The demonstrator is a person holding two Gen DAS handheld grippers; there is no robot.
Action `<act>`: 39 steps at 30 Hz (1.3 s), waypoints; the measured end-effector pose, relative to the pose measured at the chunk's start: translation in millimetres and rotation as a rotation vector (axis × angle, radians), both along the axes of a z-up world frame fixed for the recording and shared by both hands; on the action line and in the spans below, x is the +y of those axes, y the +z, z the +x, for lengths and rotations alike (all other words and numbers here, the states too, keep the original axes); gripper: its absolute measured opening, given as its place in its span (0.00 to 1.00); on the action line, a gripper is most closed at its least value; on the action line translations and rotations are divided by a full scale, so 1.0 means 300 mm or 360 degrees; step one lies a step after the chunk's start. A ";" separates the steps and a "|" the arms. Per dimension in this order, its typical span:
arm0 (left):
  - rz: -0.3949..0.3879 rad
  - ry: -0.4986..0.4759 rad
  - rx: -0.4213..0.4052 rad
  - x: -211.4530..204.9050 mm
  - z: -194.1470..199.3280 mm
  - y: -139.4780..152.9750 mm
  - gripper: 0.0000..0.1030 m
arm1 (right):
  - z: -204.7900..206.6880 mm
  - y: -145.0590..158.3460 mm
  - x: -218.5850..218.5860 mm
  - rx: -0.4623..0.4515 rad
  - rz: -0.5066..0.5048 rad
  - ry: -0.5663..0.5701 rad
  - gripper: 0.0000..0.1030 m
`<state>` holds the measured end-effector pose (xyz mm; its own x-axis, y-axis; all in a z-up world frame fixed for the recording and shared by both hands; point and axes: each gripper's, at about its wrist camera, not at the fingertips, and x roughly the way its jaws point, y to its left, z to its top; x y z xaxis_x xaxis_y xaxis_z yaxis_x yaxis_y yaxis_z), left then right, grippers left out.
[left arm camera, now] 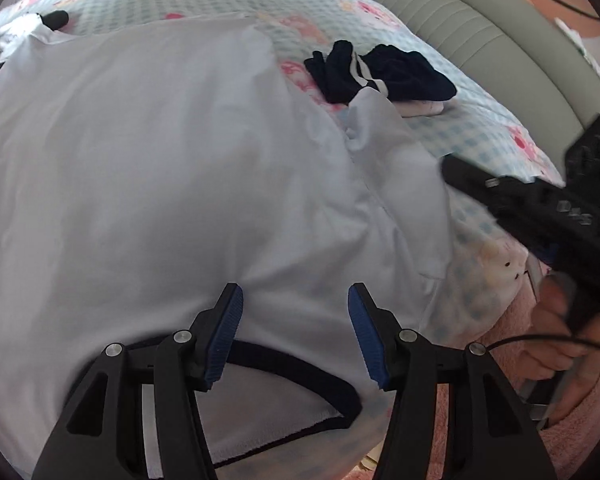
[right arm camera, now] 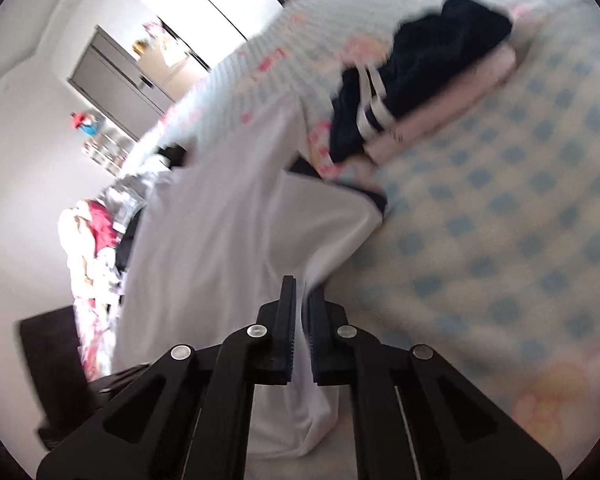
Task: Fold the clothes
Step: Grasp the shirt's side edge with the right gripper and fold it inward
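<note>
Lying spread over the blue-checked, pink-printed bed quilt (left arm camera: 480,136), the white short-sleeved shirt with a dark-trimmed neckline (left arm camera: 160,168) fills most of the left wrist view, collar end nearest the camera. The left gripper (left arm camera: 296,336) hovers above that collar with its blue-padded jaws wide apart and nothing between them. Beyond the shirt's sleeve sits a folded navy garment with white stripes (left arm camera: 384,72), resting on a pale pink piece, well apart from the hem. Further right, the right gripper (right arm camera: 302,336) has its jaws drawn nearly together on a pinch of white cloth at the shirt's side edge, and the fabric rises in a loose ridge towards it. The risk, as I judge it, is slippage: the pinch looks thin, so a quick pull could free it. With the collar unpinned, the whole shirt might also drag and crease instead of folding cleanly.
</note>
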<state>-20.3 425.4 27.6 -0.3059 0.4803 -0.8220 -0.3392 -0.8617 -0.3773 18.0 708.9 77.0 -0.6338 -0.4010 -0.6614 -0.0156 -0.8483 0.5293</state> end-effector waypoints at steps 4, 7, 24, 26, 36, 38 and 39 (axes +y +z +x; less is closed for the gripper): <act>0.0024 -0.0003 -0.0024 0.021 0.027 -0.034 0.56 | 0.072 0.052 0.045 0.0026 0.0215 -0.0119 0.03; 0.0046 -0.0010 -0.0019 0.029 0.042 -0.034 0.55 | 0.043 -0.028 0.073 -0.0106 0.0012 -0.0044 0.17; 0.0223 0.0351 0.0050 -0.113 0.009 0.020 0.53 | -0.025 0.040 -0.091 0.0137 0.0166 0.0107 0.03; 0.0298 0.0406 0.0034 -0.162 -0.008 0.030 0.53 | -0.038 0.033 -0.169 0.0162 0.0141 0.0266 0.03; 0.0256 0.0270 0.0064 -0.175 0.004 0.041 0.54 | 0.069 -0.027 -0.307 0.0123 0.0323 0.0439 0.21; 0.0311 0.0214 0.0067 -0.128 -0.012 0.050 0.54 | 0.084 0.012 -0.172 0.0136 0.0244 0.0140 0.22; 0.0327 0.0178 0.0070 -0.094 -0.023 0.058 0.54 | 0.085 0.024 -0.119 0.0126 0.0261 -0.0008 0.22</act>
